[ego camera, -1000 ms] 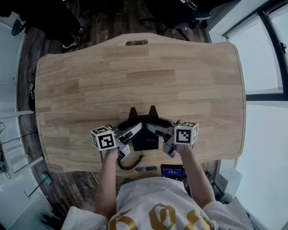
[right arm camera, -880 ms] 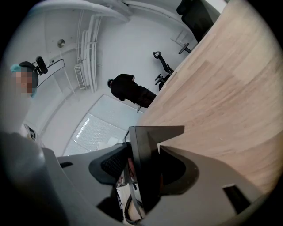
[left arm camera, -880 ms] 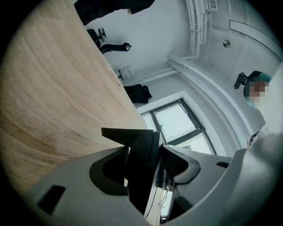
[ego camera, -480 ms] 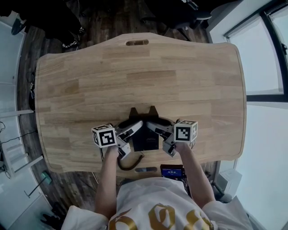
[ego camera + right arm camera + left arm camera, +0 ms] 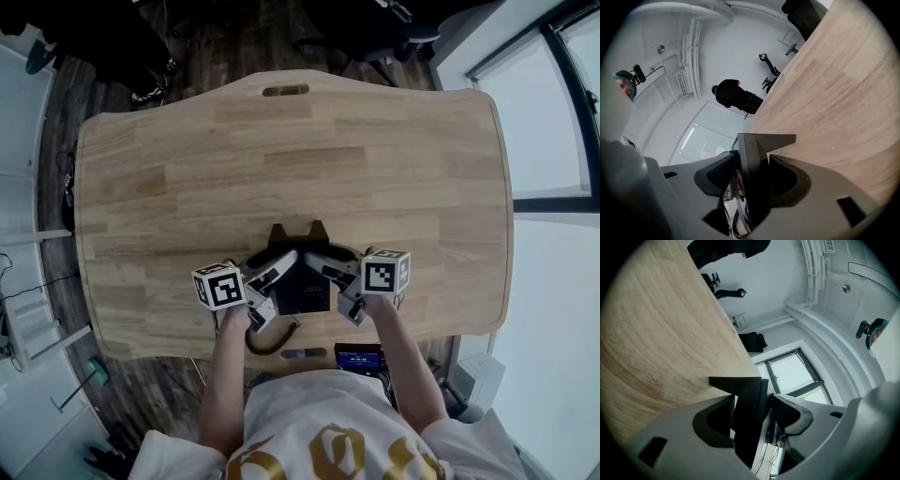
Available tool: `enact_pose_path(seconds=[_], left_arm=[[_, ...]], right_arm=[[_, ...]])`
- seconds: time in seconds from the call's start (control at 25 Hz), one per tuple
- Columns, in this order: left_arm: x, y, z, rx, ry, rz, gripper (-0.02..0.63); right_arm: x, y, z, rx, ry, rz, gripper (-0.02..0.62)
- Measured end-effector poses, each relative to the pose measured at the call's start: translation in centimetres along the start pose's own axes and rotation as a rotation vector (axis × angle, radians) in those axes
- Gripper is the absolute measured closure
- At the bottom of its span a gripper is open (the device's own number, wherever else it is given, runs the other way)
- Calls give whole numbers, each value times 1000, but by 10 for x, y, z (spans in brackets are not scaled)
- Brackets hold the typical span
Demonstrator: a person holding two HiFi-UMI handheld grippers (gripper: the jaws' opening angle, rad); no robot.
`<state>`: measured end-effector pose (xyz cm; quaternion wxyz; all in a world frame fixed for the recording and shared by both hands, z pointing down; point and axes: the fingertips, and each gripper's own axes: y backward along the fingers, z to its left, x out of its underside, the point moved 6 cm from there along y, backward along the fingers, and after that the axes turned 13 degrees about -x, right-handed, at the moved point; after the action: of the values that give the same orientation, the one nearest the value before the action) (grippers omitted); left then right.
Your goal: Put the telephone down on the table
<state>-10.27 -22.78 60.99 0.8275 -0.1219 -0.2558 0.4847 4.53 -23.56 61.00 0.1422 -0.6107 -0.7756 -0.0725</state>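
Note:
The black telephone [image 5: 302,284] is low over the wooden table [image 5: 281,159] near its front edge, with two pointed corners facing away from me. I cannot tell whether it touches the wood. My left gripper [image 5: 278,267] clamps its left side and my right gripper [image 5: 326,267] clamps its right side. In the left gripper view the telephone's dark edge [image 5: 747,413] stands between the left gripper's [image 5: 752,399] two jaws. In the right gripper view the telephone's flat black body [image 5: 752,180] sits in the right gripper [image 5: 753,161]. A dark cord [image 5: 272,342] loops below the telephone at the table's front edge.
The tabletop stretches bare and wide beyond the telephone, with a slot cut-out [image 5: 284,90] at its far edge. A small device with a blue screen [image 5: 359,357] sits just under the front edge by my body. Office chairs [image 5: 375,33] stand past the far side.
The left gripper has shifted and rolled very slightly. The telephone and the right gripper stay where they were.

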Motion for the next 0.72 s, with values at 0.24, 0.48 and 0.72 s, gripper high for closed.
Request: enact_pose_path(seconds=[0.24, 0.48, 0.72], left_arm=[[-1, 2, 2, -89, -44, -22, 313], [-2, 7, 4, -122, -50, -26, 307], [-3, 20, 4, -173, -71, -60, 298]], right_arm=[[1, 1, 1, 25, 21, -17, 373], [1, 7, 2, 79, 67, -17, 373], [3, 23, 7, 141, 85, -53, 370]])
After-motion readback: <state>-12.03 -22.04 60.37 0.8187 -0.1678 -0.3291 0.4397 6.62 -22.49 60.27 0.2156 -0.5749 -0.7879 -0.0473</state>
